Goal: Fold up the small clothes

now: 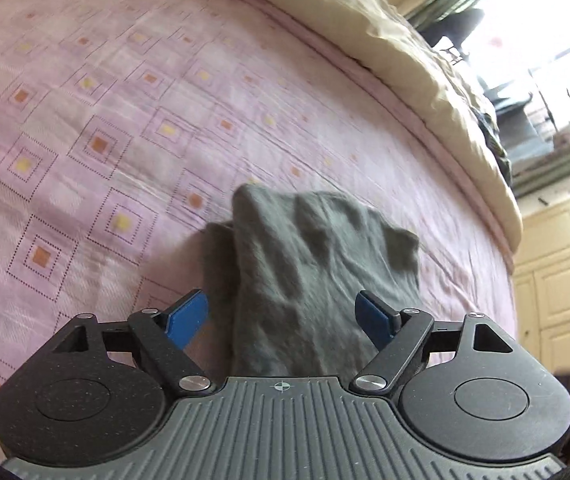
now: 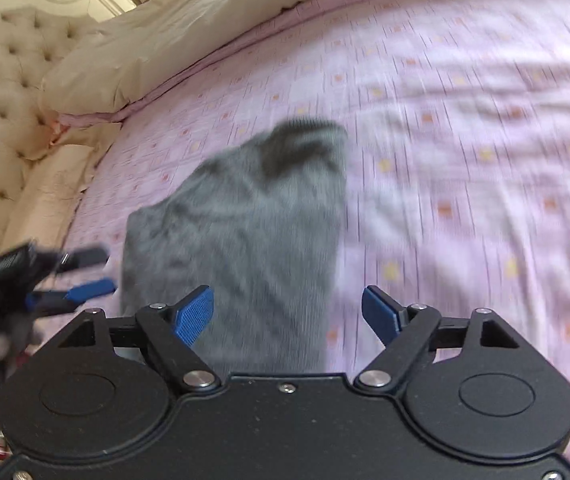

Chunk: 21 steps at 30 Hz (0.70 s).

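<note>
A small grey garment [image 1: 309, 264] lies wrinkled and doubled over on the pink patterned bedspread [image 1: 105, 128]. My left gripper [image 1: 283, 320] is open just above its near end, a blue pad on each side of the cloth and nothing pinched. In the right wrist view the same grey garment [image 2: 245, 232] is blurred by motion. My right gripper [image 2: 288, 314] is open over its near right edge, holding nothing. The left gripper [image 2: 97, 274] shows at the garment's left side, its fingers apart.
A cream blanket [image 1: 417, 52] is bunched along the far edge of the bedspread [image 2: 465, 140]. A tufted cream headboard [image 2: 1, 92] stands to the left, cream cabinets [image 1: 561, 280] and a bright window [image 1: 533, 40] to the right.
</note>
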Motion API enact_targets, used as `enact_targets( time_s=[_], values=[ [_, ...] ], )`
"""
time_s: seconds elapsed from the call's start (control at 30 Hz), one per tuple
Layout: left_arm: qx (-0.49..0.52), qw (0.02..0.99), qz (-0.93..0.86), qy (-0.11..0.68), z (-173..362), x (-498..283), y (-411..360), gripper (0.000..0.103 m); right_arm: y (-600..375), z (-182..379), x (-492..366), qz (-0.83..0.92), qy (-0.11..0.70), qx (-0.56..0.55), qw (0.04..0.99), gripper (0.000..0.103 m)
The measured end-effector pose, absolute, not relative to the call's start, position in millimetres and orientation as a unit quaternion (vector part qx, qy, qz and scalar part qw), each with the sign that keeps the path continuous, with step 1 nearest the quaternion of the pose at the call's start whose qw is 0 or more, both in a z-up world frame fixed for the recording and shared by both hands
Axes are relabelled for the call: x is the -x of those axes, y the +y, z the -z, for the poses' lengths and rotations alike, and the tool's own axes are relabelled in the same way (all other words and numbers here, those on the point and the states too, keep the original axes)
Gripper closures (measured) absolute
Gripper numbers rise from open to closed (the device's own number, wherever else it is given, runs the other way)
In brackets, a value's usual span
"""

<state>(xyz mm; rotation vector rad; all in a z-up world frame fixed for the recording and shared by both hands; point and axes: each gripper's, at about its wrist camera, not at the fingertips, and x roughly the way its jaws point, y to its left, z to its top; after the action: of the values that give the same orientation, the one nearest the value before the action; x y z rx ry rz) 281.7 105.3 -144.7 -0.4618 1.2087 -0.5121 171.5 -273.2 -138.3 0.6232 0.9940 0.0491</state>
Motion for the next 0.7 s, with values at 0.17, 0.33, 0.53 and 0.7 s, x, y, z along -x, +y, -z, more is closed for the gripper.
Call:
enact_targets(
  time_s=[0.17,0.33,0.53,0.7],
  values=[
    [0.198,0.754,0.241,0.578,165,-300,96,0.018,-265,157,-141,-0.023,0.480,-0.344,0.806,0.019],
    [0.219,0.735,0.261,0.586,182,-314,81,0.006,-256,174,-151,-0.046,0.482,-0.370,0.793,0.016],
    [0.245,0.708,0.294,0.593,188,-336,61,0.009,-241,177,-177,-0.073,0.472,-0.379,0.793,0.009],
    [0.220,0.704,0.287,0.611,191,-338,56,0.079,-241,178,-176,-0.045,0.476,-0.400,0.782,0.043]
  ],
)
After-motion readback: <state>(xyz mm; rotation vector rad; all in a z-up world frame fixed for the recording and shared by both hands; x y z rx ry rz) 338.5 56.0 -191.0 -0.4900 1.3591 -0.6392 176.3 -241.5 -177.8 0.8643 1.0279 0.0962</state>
